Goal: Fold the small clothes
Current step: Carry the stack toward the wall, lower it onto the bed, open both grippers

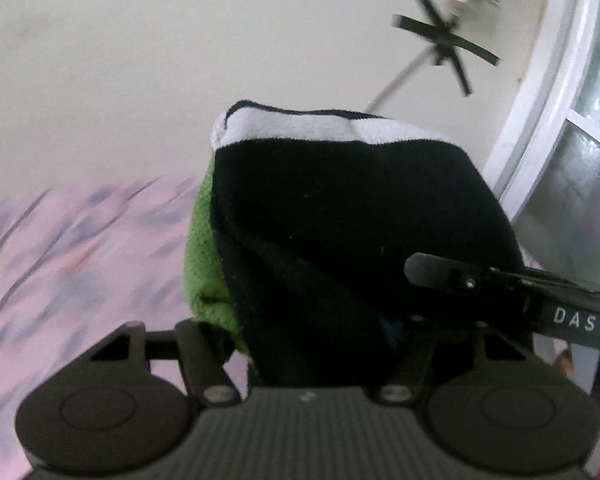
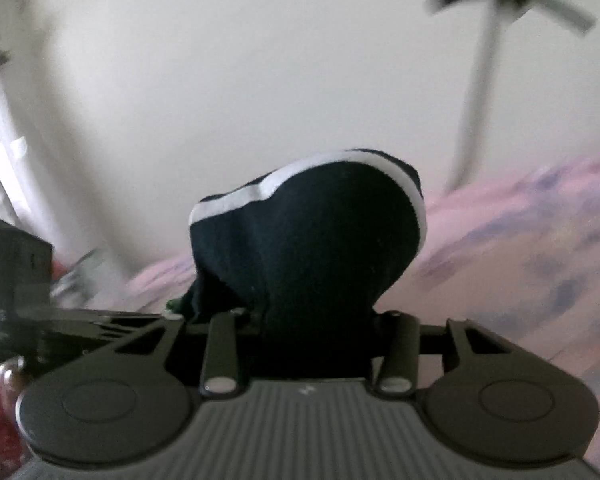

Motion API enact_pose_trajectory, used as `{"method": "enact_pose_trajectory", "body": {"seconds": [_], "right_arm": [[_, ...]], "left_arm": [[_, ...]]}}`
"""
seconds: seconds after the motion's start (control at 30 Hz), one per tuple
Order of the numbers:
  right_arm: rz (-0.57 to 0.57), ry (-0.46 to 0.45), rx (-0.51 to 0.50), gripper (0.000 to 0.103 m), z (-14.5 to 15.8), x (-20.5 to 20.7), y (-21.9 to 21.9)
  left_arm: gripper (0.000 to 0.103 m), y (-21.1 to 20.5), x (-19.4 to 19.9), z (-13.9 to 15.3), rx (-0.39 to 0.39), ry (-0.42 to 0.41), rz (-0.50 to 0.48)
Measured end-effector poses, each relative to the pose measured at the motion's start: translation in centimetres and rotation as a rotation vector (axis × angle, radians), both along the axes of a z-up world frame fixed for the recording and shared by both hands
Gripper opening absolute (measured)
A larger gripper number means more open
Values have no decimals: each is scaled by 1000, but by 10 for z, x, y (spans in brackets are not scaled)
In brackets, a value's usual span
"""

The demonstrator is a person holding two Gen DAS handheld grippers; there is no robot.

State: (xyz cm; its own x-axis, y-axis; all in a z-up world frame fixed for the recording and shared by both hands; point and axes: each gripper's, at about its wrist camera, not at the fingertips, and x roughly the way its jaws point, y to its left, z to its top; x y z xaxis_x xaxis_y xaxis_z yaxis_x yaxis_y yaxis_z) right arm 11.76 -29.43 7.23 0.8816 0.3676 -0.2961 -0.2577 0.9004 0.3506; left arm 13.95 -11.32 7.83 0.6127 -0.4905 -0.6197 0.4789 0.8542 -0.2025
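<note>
Knitwear is what both claws are busy with: a small dark garment (image 1: 340, 216), navy or black, with a white band along its upper edge and a green knitted panel showing at one side in the left wrist view. It looks soft, light and limp, likely to sag and bunch wherever it is unsupported, and stretchy enough to slip from a loose pinch; the banded hem and the corners seem the firmest places to take hold of it for a clean fold. It bulges up right in front of each camera, lifted off the pink patterned bedcover (image 1: 60, 264) behind it. The left gripper (image 1: 316, 344) has the cloth bunched between its half-closed jaws and appears to be clamped on it, though the fingertips are buried under the fabric. The right gripper (image 2: 312, 344) likewise stands partly closed, the dark cloth gathered between its fingers. The right gripper's dark finger reaches in beside the cloth in the left view. Beyond are a pale wall, a white window frame (image 1: 540, 112) and a black tape cross.
</note>
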Motion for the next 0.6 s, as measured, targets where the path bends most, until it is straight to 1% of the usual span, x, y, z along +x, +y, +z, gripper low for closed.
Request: {"method": "enact_pose_trajectory", "body": {"seconds": [0.07, 0.13, 0.17, 0.2, 0.23, 0.27, 0.3, 0.33, 0.43, 0.5, 0.6], "right_arm": [[-112, -5, -31, 41, 8, 21, -39], [-226, 16, -92, 44, 8, 42, -68], [-285, 44, -130, 56, 5, 55, -81], [-340, 88, -151, 61, -2, 68, -93], [-367, 141, -149, 62, -10, 79, -104], [-378, 184, -116, 65, -19, 86, -114], [-373, 184, -66, 70, -27, 87, -123], [-363, 165, -30, 71, -32, 85, -127], [-379, 138, -25, 73, -35, 76, -125], [-409, 132, -6, 73, -34, 69, -125], [-442, 119, 35, 73, -31, 42, -125]], "left_arm": [[63, -53, 24, 1, 34, -30, -24], [65, -101, 44, -6, 89, -42, -35], [65, -120, 51, -13, 120, -37, -32], [64, -136, 57, -21, 151, -27, -20], [67, -146, 60, -28, 162, -19, -13], [71, -149, 59, -32, 155, -23, -11], [72, -151, 56, -34, 156, -38, -5], [73, -151, 52, -35, 166, -56, -1], [77, -143, 38, -34, 206, -101, -10], [78, -135, 28, -32, 228, -119, -9], [78, -115, 8, -28, 253, -134, 12]]}}
